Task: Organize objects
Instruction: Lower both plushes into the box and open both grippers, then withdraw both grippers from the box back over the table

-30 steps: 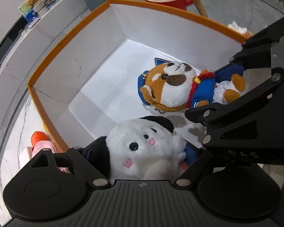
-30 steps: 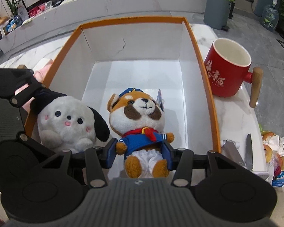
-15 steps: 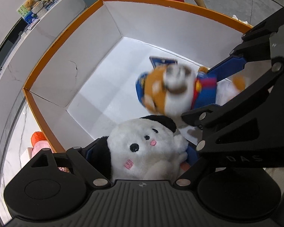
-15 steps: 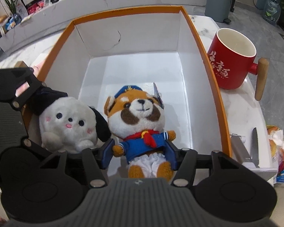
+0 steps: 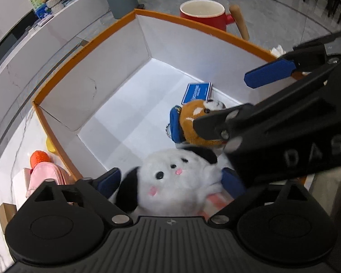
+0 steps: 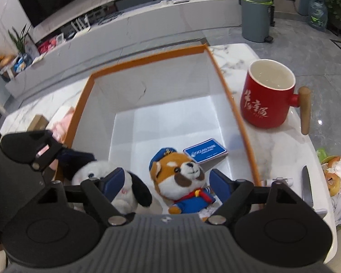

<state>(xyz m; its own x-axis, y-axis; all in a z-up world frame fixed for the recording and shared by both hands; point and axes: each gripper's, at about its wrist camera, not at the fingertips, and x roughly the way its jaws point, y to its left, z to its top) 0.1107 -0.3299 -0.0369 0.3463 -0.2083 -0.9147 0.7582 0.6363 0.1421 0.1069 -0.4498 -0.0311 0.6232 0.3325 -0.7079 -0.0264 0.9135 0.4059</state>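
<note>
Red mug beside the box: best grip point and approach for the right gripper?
Take the red mug by its rim wall, probably from above, one finger inside the open mouth and one outside. It stands upright and looks too wide to span. The wooden handle points away from the orange-rimmed box, so it is a fallback from that outer side. The right gripper is opening around the fox plush.

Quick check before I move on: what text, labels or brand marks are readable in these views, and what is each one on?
"DAS": raised letters on the right gripper's black body, seen from the left wrist view.
Red mug: white brush-style characters, too stylised to read.
Blue card in the orange-rimmed box: white print, too small and blurred.
Orange box rim, left wrist view: dark print, unreadable.
White plush dog and fox plush: no readable text.
</note>
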